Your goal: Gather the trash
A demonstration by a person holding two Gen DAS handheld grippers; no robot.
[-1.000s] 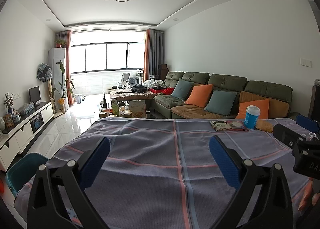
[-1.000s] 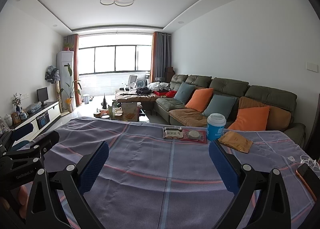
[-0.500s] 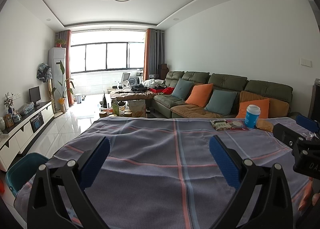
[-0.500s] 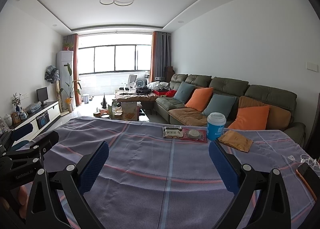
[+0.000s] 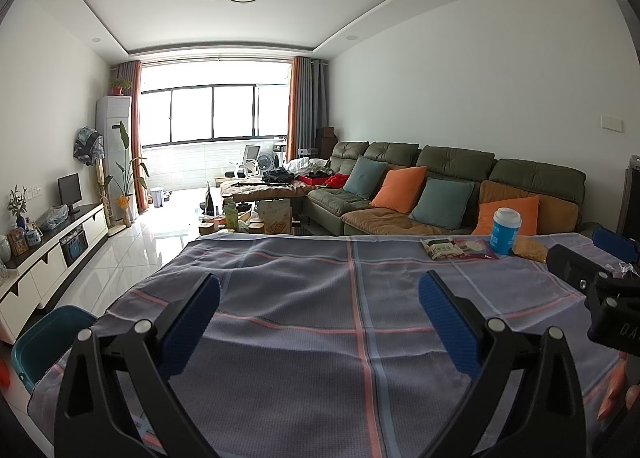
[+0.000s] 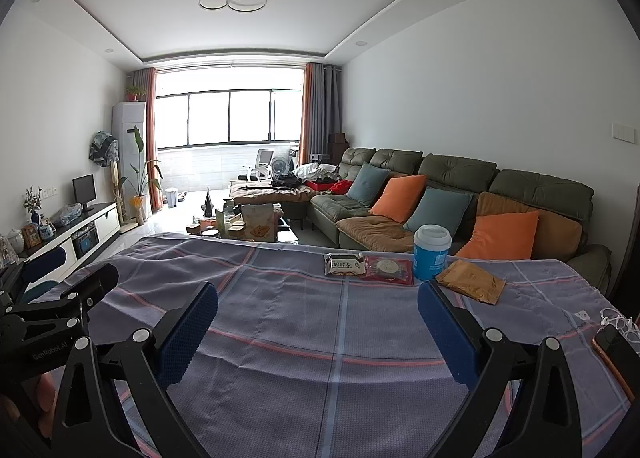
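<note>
At the table's far right lie a white snack wrapper (image 6: 345, 264), a red wrapper (image 6: 390, 269), a blue paper cup with a white lid (image 6: 431, 252) and a brown packet (image 6: 471, 281). They also show in the left wrist view: white wrapper (image 5: 440, 248), cup (image 5: 505, 230). My left gripper (image 5: 319, 322) is open and empty over the near cloth. My right gripper (image 6: 318, 324) is open and empty, well short of the trash. A teal bin (image 5: 44, 342) stands on the floor at the table's left.
The table carries a purple plaid cloth (image 6: 320, 338). A phone (image 6: 618, 354) and a white cable (image 6: 614, 322) lie at the near right edge. A green sofa (image 6: 460, 193) with cushions stands behind the table. A cluttered coffee table (image 6: 248, 221) stands beyond.
</note>
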